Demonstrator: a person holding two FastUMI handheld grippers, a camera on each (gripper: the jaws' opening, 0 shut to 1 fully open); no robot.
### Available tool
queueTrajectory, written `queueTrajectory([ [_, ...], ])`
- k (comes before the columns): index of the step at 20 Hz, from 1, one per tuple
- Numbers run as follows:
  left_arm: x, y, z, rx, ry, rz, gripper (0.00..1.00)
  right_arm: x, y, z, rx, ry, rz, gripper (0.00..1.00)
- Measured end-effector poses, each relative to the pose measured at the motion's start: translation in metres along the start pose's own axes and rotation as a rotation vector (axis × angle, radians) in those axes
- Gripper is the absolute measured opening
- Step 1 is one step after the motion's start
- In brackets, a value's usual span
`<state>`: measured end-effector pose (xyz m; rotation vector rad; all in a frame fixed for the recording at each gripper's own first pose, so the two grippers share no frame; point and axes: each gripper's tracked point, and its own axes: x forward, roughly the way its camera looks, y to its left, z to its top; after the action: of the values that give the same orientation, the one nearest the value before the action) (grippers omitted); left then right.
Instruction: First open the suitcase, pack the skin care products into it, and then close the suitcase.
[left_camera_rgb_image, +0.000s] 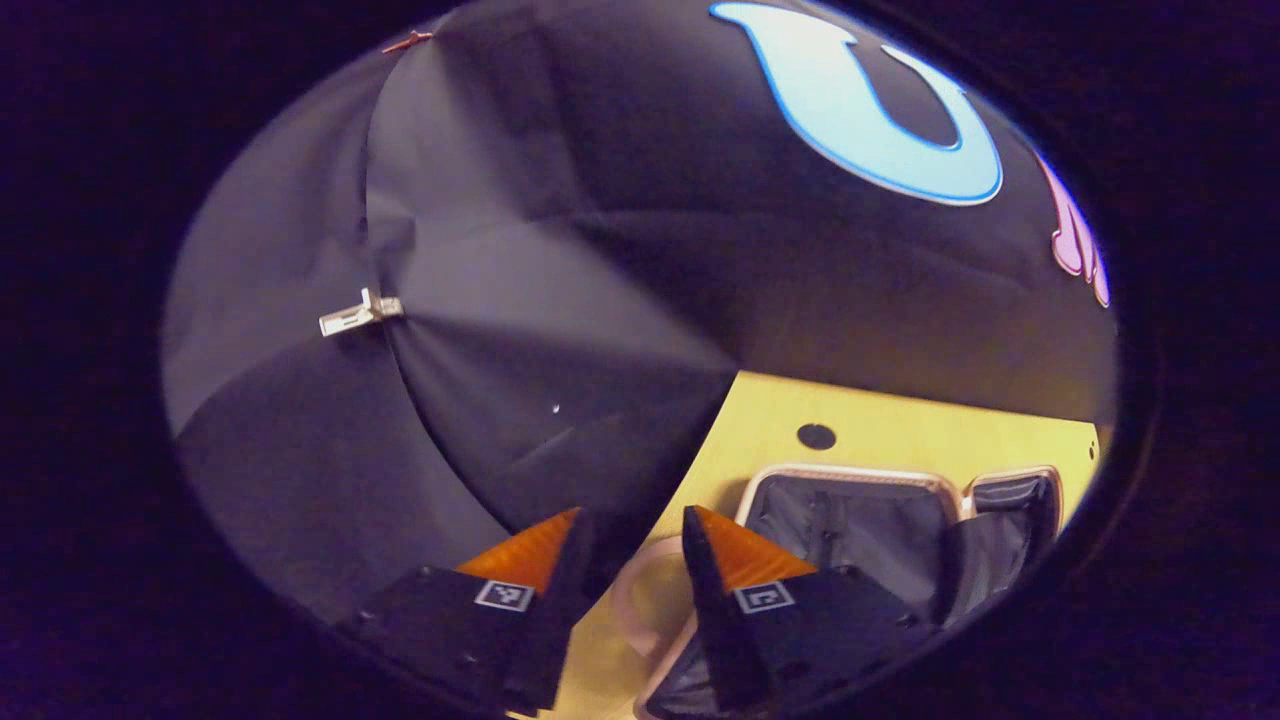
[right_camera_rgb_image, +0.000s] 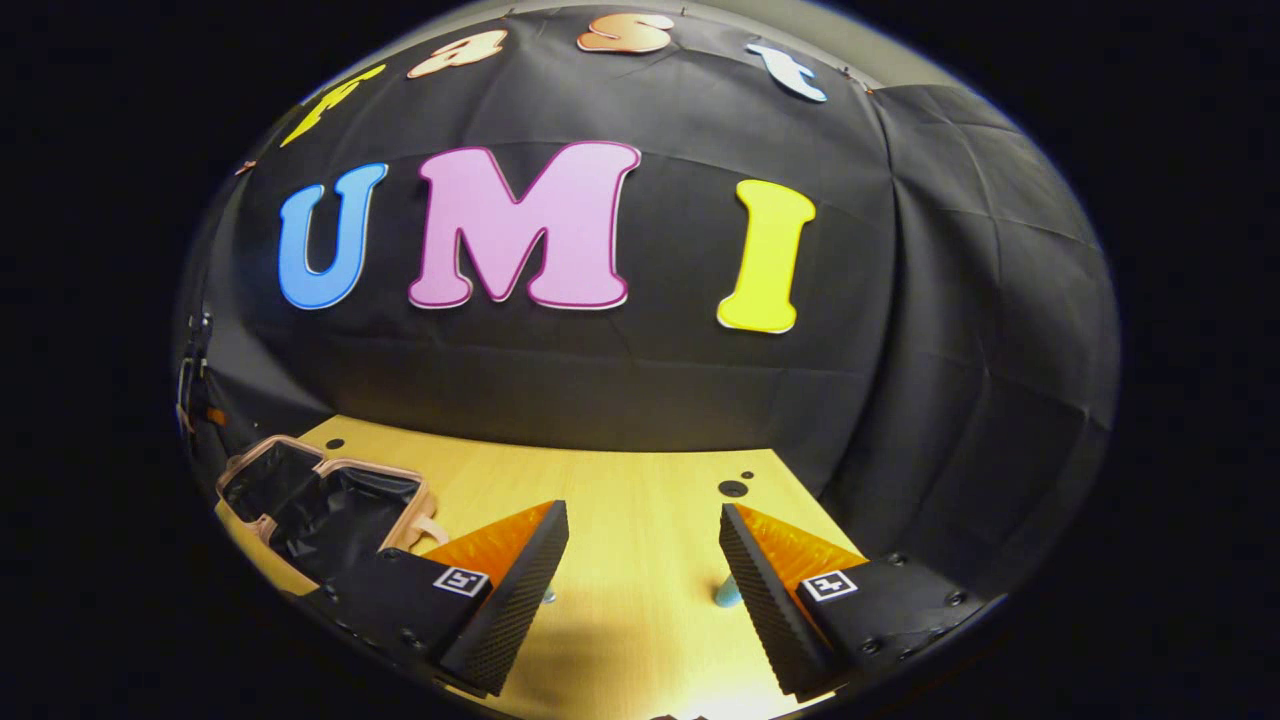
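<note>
The suitcase (left_camera_rgb_image: 850, 520) lies open on the wooden table (left_camera_rgb_image: 900, 425), its dark lined halves edged with a pale pink rim; it also sits at the left of the right gripper view (right_camera_rgb_image: 320, 500). My left gripper (left_camera_rgb_image: 632, 545) hangs open above the suitcase's near corner and its pink handle (left_camera_rgb_image: 635, 590), nothing between the fingers. My right gripper (right_camera_rgb_image: 643, 545) stands open over the table to the right of the suitcase. Two small pale blue items peep out by its fingers, one at the right (right_camera_rgb_image: 727, 592), one at the left (right_camera_rgb_image: 548, 596), mostly hidden.
Black cloth walls close off the table at the back and both sides. A white clip (left_camera_rgb_image: 358, 314) pins the cloth at a seam. Round dark holes (right_camera_rgb_image: 732, 488) mark the tabletop near its far right edge. Bare wood (right_camera_rgb_image: 620, 500) lies between suitcase and right gripper.
</note>
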<state>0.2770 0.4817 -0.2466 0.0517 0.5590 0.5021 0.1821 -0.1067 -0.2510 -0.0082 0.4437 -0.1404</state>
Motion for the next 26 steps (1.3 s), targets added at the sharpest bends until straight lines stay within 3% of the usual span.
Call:
queueTrajectory([
  [1, -0.022, -0.018, 0.023, 0.017, -0.069, -0.019, 0.86, 0.002, -0.007, 0.005, -0.002, -0.018, -0.013, 0.97],
  [2, -0.032, -0.040, 0.046, 0.040, -0.143, -0.040, 0.98, 0.004, -0.015, 0.012, -0.009, -0.038, -0.025, 0.97],
  [5, -0.096, -0.100, 0.100, 0.067, -0.310, -0.110, 0.97, 0.007, -0.034, 0.031, -0.024, -0.092, -0.048, 0.96],
  [9, -0.165, -0.196, 0.094, -0.040, -0.328, -0.188, 0.98, 0.007, -0.060, 0.040, -0.006, -0.115, -0.082, 0.96],
  [11, -0.203, -0.242, 0.086, -0.026, -0.364, -0.212, 0.98, 0.005, -0.070, 0.041, 0.013, -0.114, -0.084, 0.95],
  [13, -0.228, -0.298, 0.069, -0.005, -0.393, -0.265, 0.98, 0.004, -0.078, 0.037, 0.014, -0.113, -0.085, 0.97],
  [16, -0.243, -0.386, 0.014, -0.030, -0.293, -0.373, 0.99, 0.004, -0.085, 0.021, 0.031, -0.095, -0.063, 0.96],
  [20, -0.263, -0.482, -0.032, 0.006, -0.258, -0.473, 0.98, 0.008, -0.094, -0.009, 0.050, -0.059, -0.047, 0.96],
  [24, -0.266, -0.550, -0.104, 0.102, -0.145, -0.624, 0.98, 0.011, -0.094, -0.039, 0.025, -0.030, -0.007, 0.97],
  [26, -0.254, -0.573, -0.141, 0.139, -0.082, -0.637, 0.99, 0.013, -0.095, -0.057, 0.050, -0.012, 0.008, 0.97],
])
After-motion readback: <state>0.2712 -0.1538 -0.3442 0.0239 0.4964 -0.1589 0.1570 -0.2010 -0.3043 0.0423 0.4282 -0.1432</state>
